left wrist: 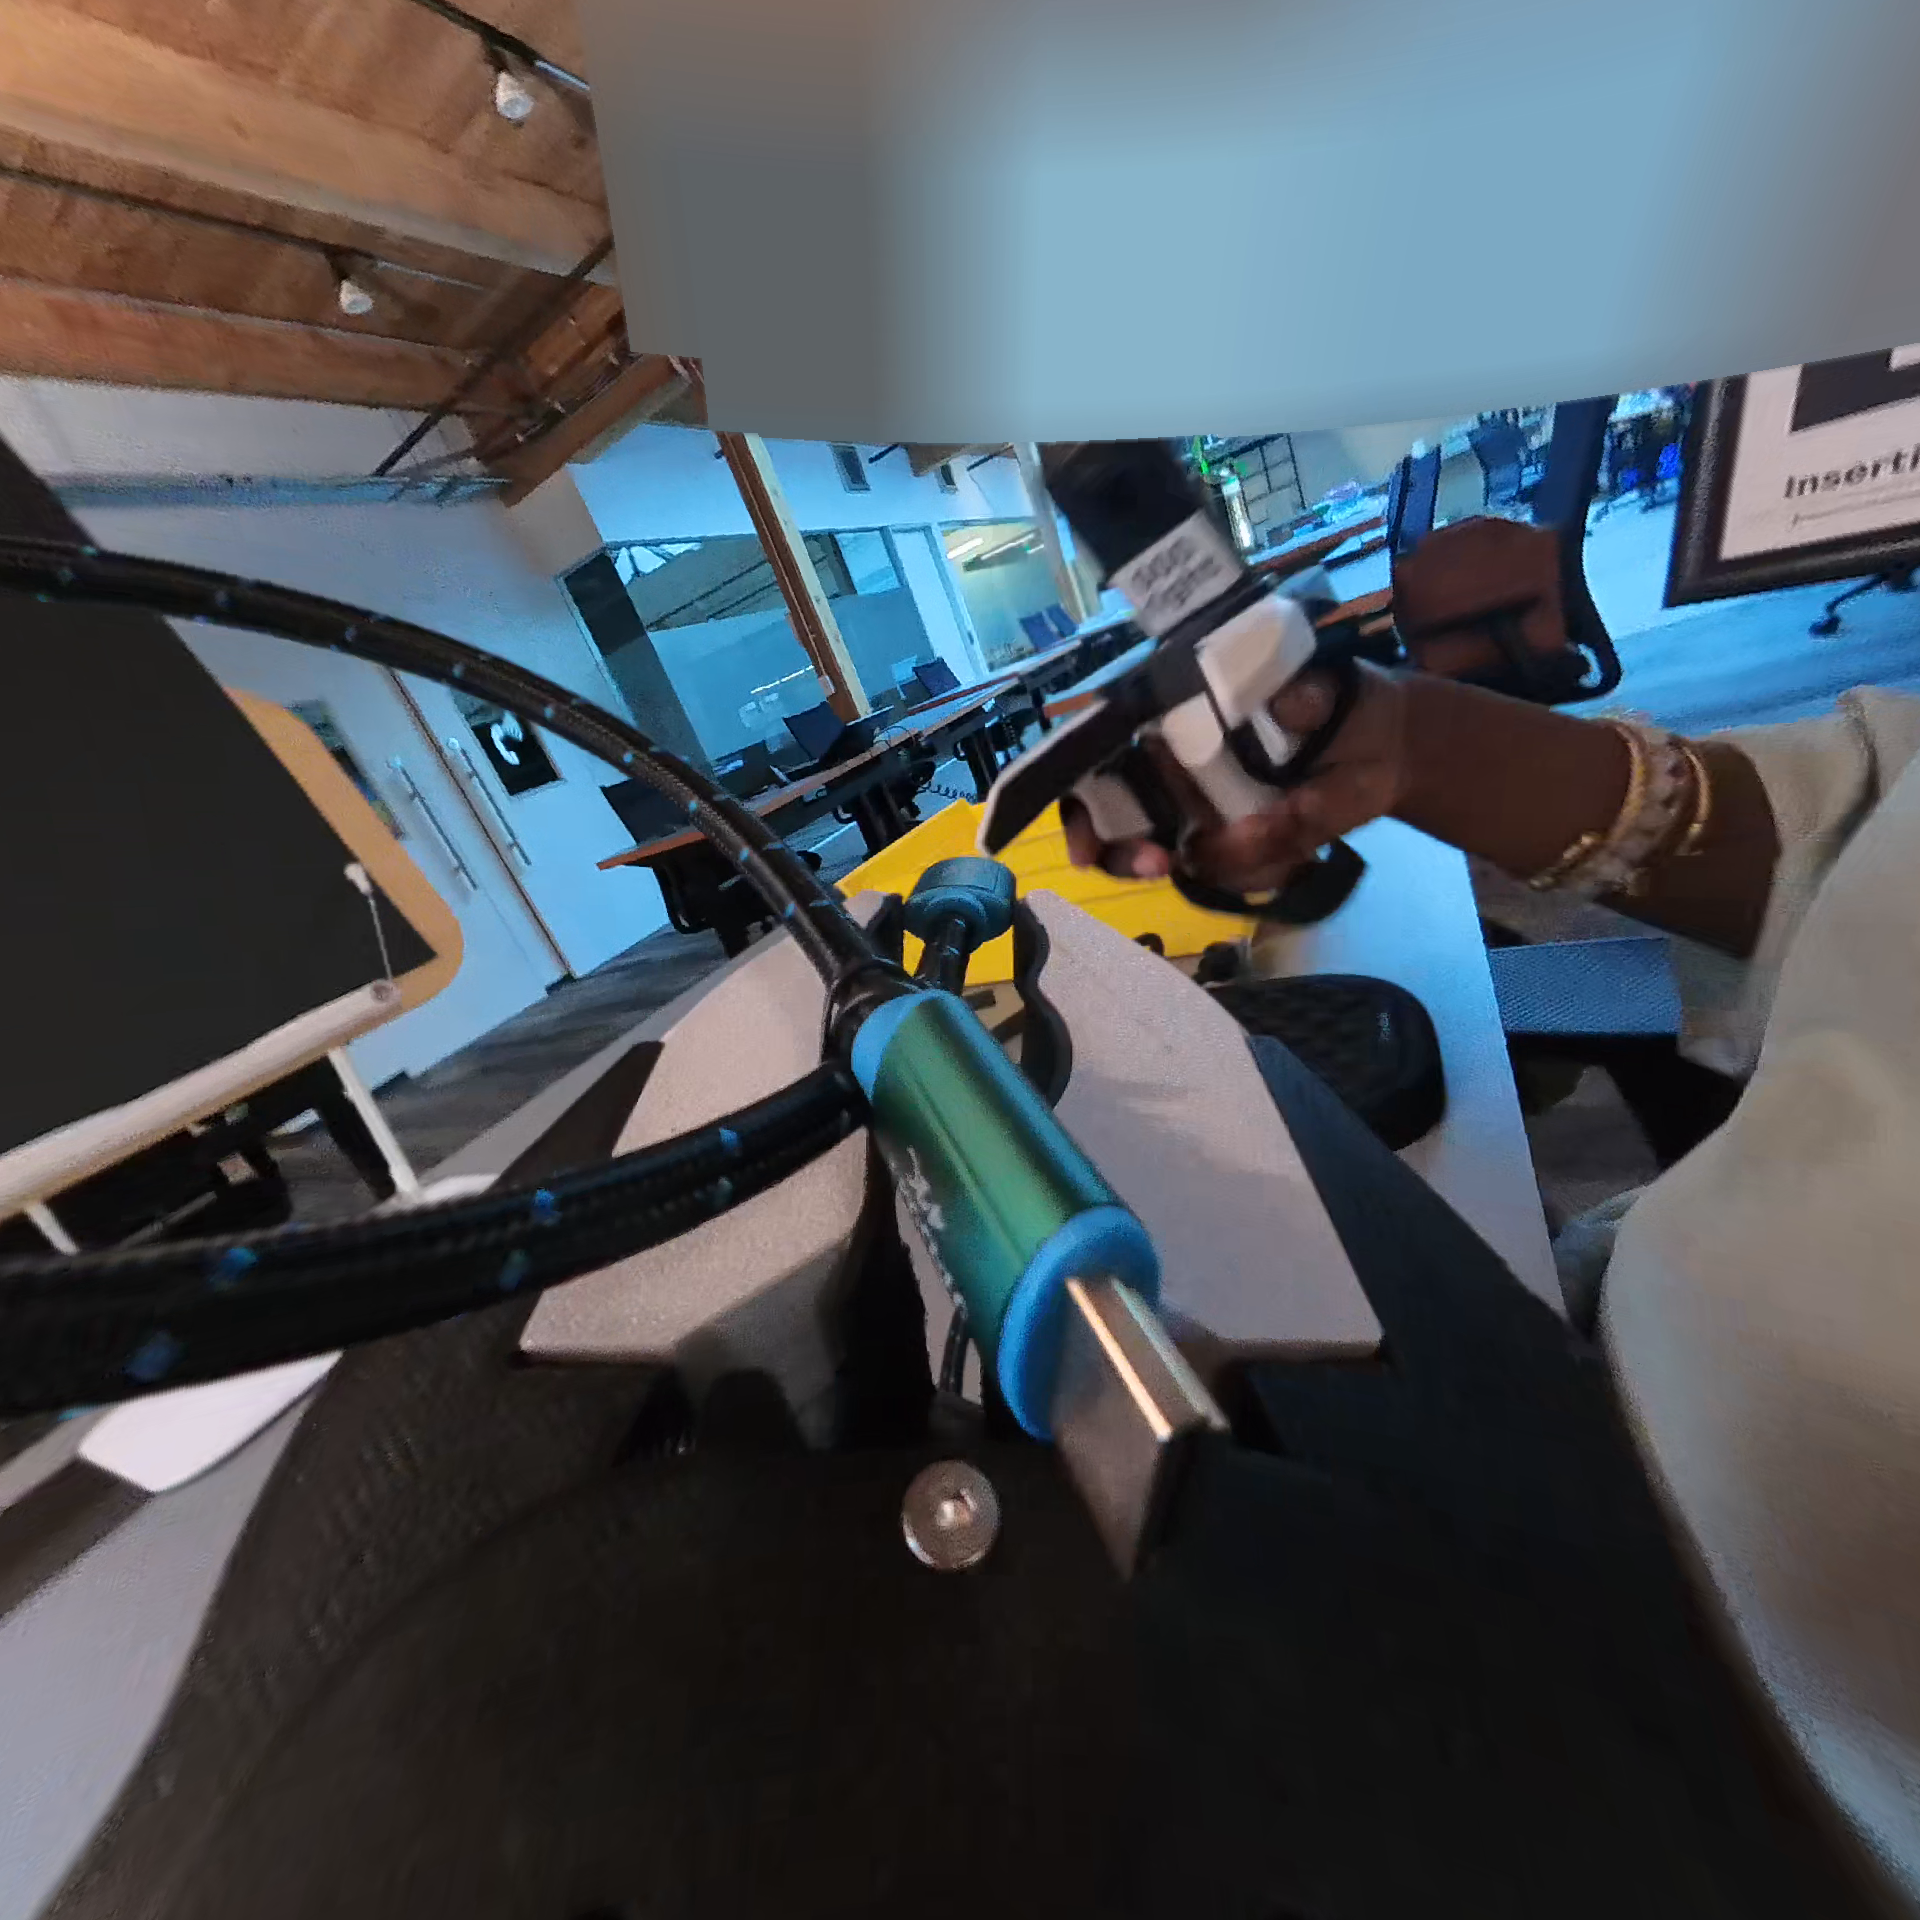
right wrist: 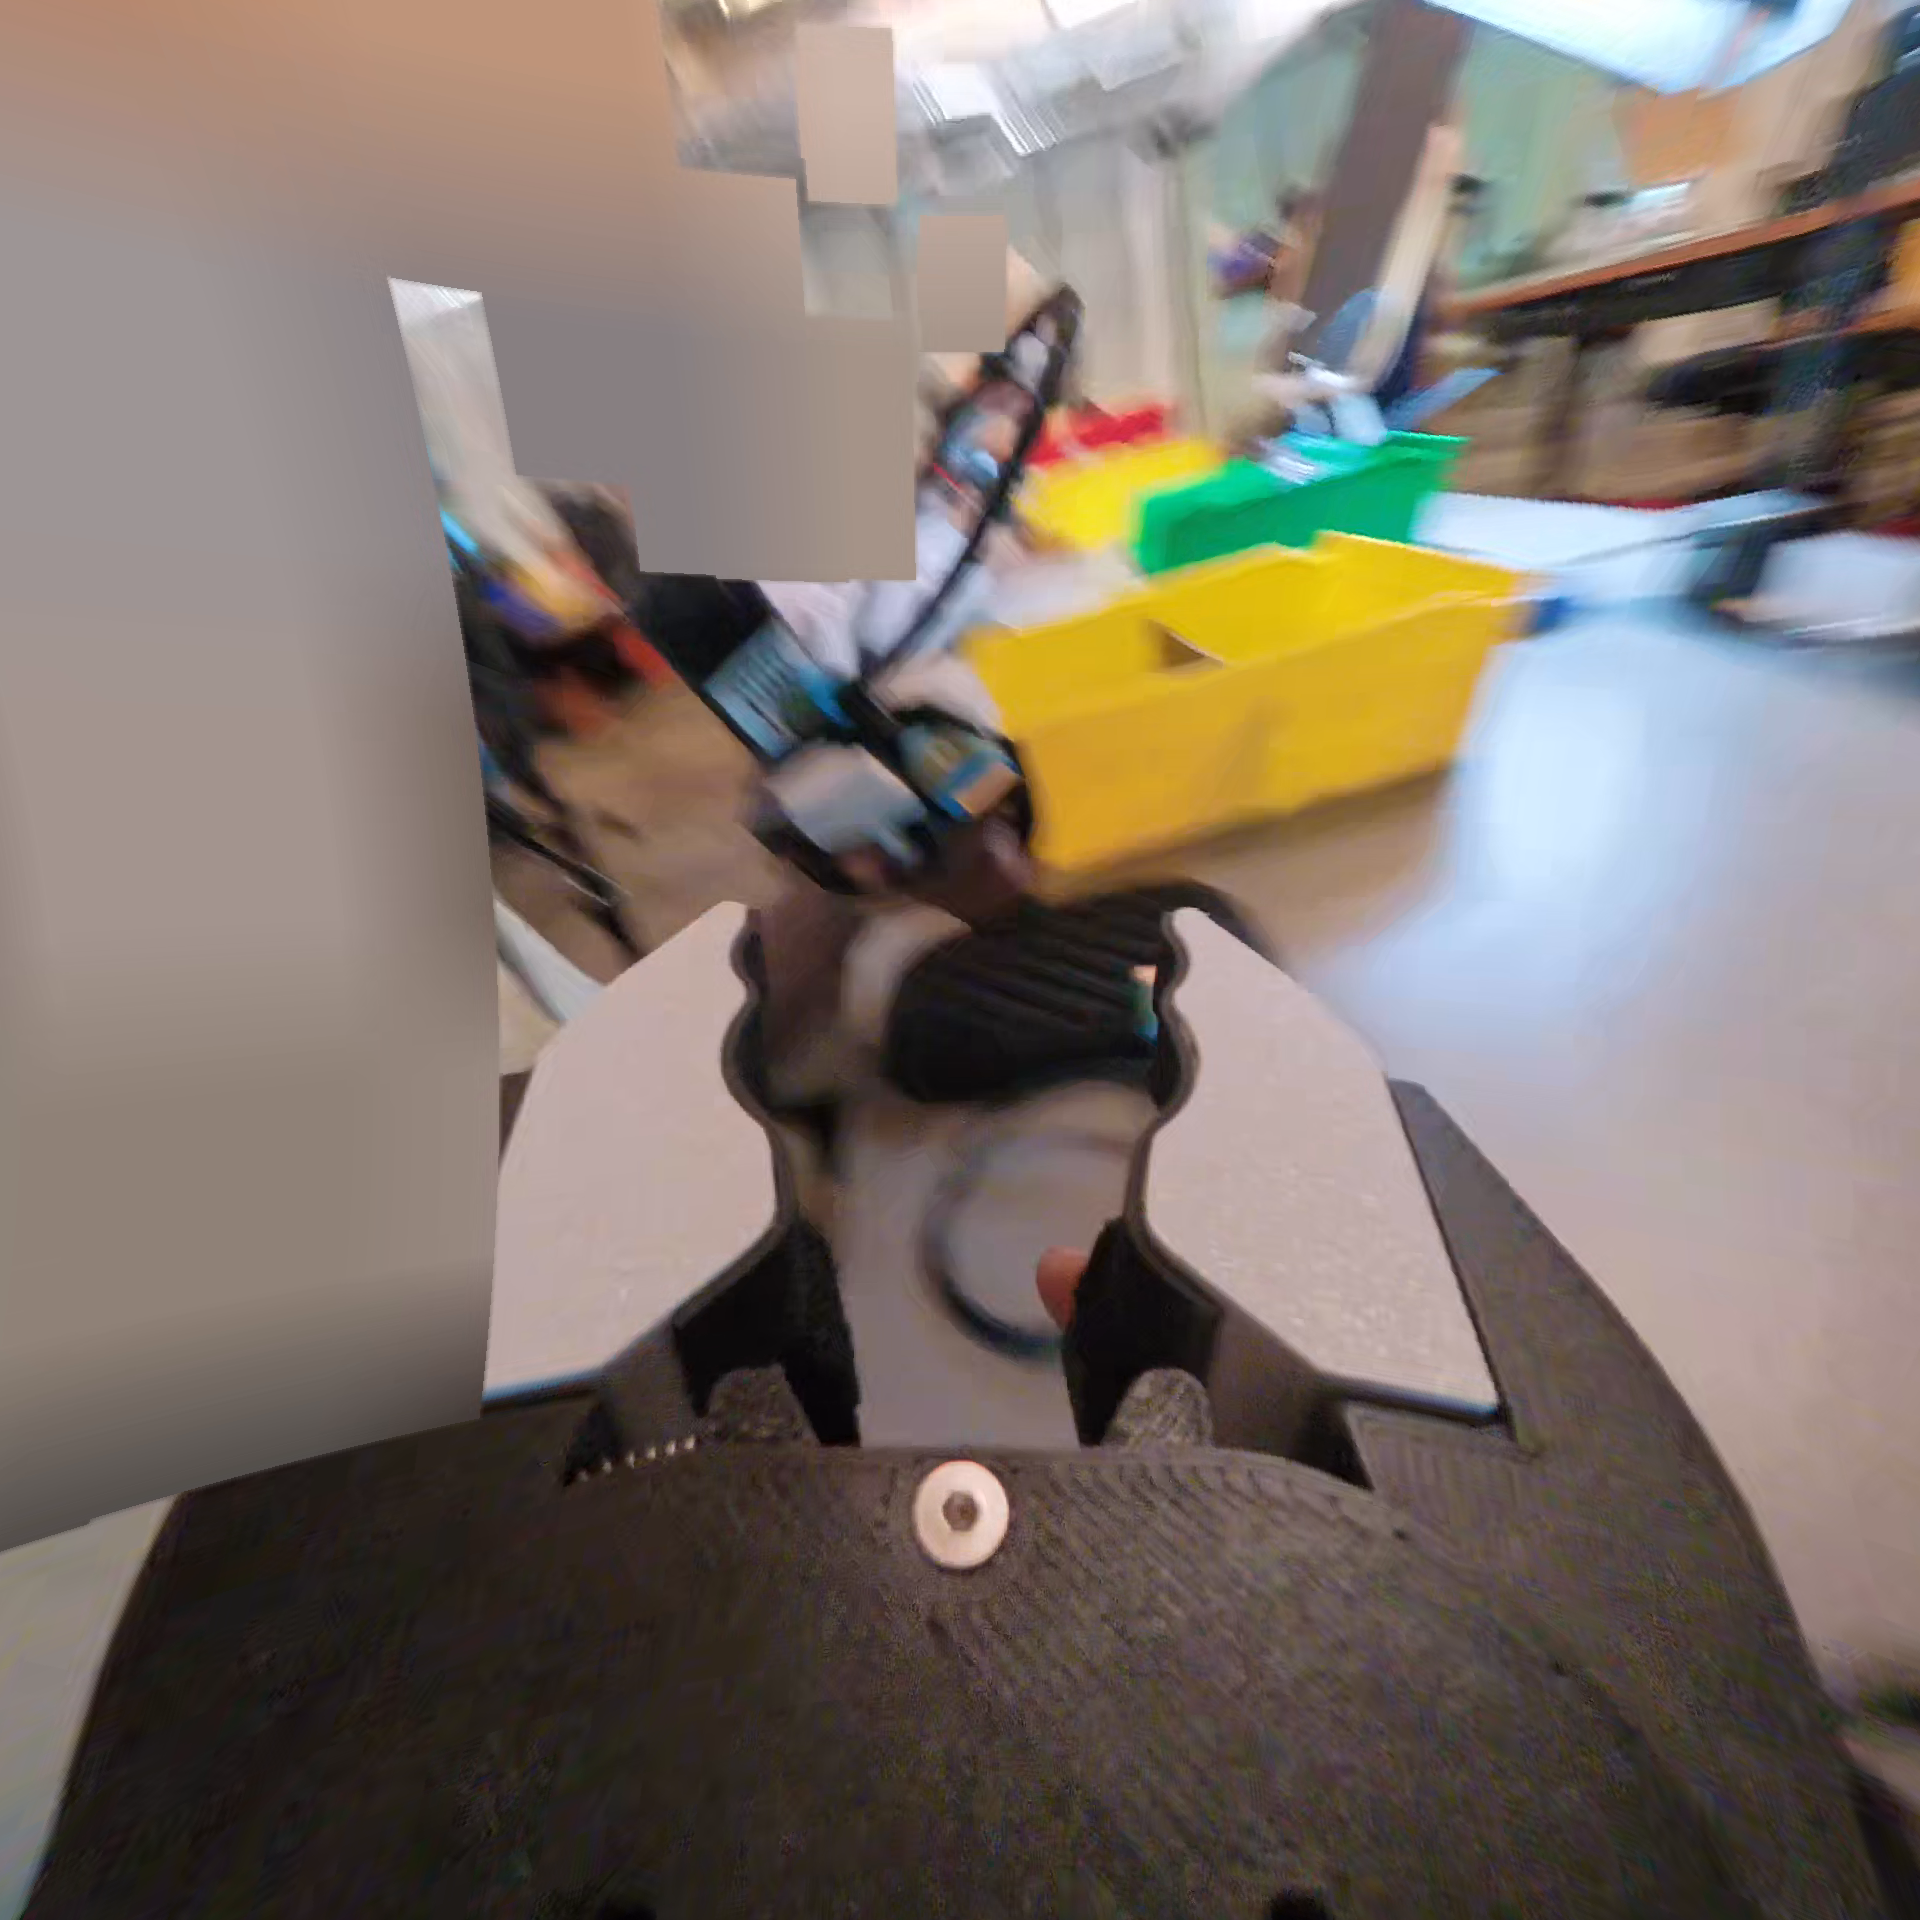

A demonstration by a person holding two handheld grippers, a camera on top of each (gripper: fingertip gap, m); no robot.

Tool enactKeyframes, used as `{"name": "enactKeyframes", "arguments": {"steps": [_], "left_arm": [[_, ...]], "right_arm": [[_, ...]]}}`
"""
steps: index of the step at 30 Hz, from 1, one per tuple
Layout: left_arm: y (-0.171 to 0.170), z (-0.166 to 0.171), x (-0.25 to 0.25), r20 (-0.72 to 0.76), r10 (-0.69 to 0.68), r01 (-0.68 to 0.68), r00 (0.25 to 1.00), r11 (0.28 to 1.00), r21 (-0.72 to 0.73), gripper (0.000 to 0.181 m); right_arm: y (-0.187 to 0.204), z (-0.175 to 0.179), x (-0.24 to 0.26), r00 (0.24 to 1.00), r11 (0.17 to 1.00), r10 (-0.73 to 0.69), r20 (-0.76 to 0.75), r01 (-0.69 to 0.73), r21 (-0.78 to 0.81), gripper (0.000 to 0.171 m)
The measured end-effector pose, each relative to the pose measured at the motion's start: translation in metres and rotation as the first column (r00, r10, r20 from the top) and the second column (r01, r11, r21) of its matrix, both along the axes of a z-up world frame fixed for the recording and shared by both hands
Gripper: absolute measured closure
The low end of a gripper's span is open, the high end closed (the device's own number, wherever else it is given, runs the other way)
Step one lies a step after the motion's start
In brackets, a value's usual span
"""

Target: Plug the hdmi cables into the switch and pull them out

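- We see our left tool (left wrist: pixel 956 977) clamped on an HDMI cable (left wrist: pixel 447 1236); its two grey fingers (left wrist: pixel 748 1122) press on the cable where it meets the plug.
- The green plug (left wrist: pixel 987 1174) with blue end rings lies between those fingers, and its bare metal connector (left wrist: pixel 1132 1403) points back toward the camera, down and to the right.
- The black braided cable with blue flecks loops up and off to the left of the left wrist view.
- Our right tool (right wrist: pixel 956 997) has its fingers (right wrist: pixel 623 1164) apart, with nothing between them.
- Beyond the gap, in the blurred right wrist view, sits a black ribbed object (right wrist: pixel 1018 997) on the grey worktop (right wrist: pixel 1610 987); we cannot tell whether it is the switch.
- A yellow bin (right wrist: pixel 1236 696) stands on the worktop farther back, with a green bin (right wrist: pixel 1278 499) behind it.
- In the left wrist view the right tool (left wrist: pixel 1039 790) shows farther off, held in a hand (left wrist: pixel 1299 790) with bracelets at the wrist.
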State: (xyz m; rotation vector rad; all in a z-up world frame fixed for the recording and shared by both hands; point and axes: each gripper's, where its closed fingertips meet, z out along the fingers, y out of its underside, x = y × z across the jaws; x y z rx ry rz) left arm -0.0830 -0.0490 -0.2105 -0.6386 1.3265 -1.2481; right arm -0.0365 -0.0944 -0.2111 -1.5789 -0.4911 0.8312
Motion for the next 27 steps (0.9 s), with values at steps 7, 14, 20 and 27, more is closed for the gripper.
{"name": "enactKeyframes", "arguments": {"steps": [7,14,20,27], "left_arm": [[0.006,-0.011,0.007,-0.039,-0.014,0.012,0.999,0.998,-0.06,0.161],[0.006,-0.026,0.014,-0.114,-0.048,0.038,0.992,0.996,-0.085,0.161],[0.001,-0.051,0.028,-0.287,-0.09,0.049,0.954,0.988,-0.145,0.161],[-0.016,-0.043,0.021,-0.255,-0.083,0.085,0.963,0.996,-0.003,0.161]], "right_arm": [[-0.011,-0.096,0.083,0.683,0.956,0.015,0.73,0.205,-0.212,0.089],[0.006,-0.151,0.101,0.589,0.912,0.181,0.787,0.199,-0.358,0.1],[0.009,-0.151,0.094,0.652,0.947,0.179,0.737,0.089,-0.308,0.128],[-0.003,-0.134,0.092,0.661,0.995,0.069,0.747,0.01,-0.101,0.129]]}}
